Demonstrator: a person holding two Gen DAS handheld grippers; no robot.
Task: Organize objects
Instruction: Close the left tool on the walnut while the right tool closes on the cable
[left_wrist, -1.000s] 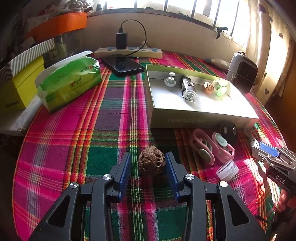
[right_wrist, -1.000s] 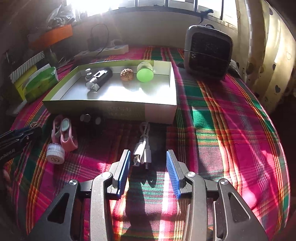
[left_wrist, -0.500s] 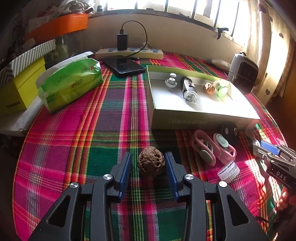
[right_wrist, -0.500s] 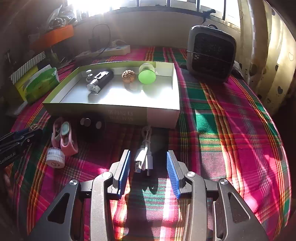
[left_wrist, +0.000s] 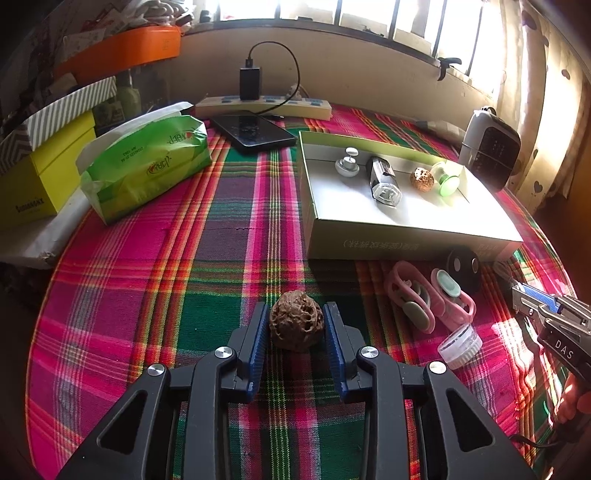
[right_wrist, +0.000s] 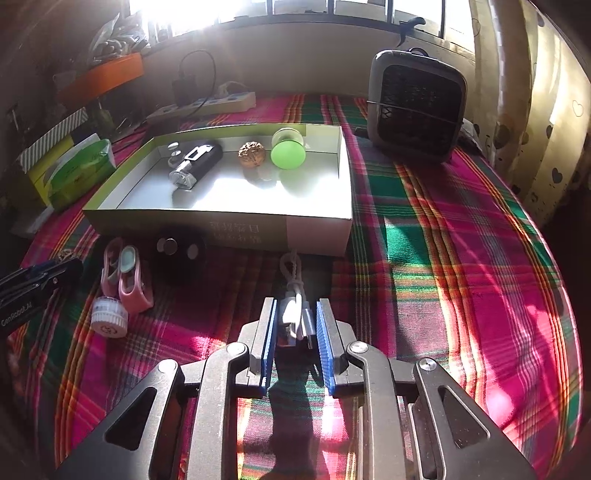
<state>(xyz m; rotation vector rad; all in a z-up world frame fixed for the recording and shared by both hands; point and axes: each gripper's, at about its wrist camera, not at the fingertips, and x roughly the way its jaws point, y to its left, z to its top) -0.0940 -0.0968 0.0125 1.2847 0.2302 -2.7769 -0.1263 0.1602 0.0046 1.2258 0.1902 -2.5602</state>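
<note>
Two claws have each just been closing on a separate thing, and both lifts turn on where the shallow green-walled cardboard tray (left_wrist: 402, 229) lies from them. The left claw (left_wrist: 296, 325) has its blue pads flanking the wrinkled brown walnut (left_wrist: 296, 324) on the plaid-clothed tabletop (left_wrist: 155, 295); the right pad looks to touch the shell, though I cannot tell whether the left one presses yet. The tray sits at about 1 o'clock from this claw, well apart. The right claw (right_wrist: 295, 325) is clenched on the bundled white USB cable (right_wrist: 294, 314), whose long axis runs along the fingers toward 12 o'clock. From this claw the tray's near wall (right_wrist: 221, 229) lies at 12 to 11 o'clock, just beyond the cable's looped end, so the right hand seems the nearer to it
</note>
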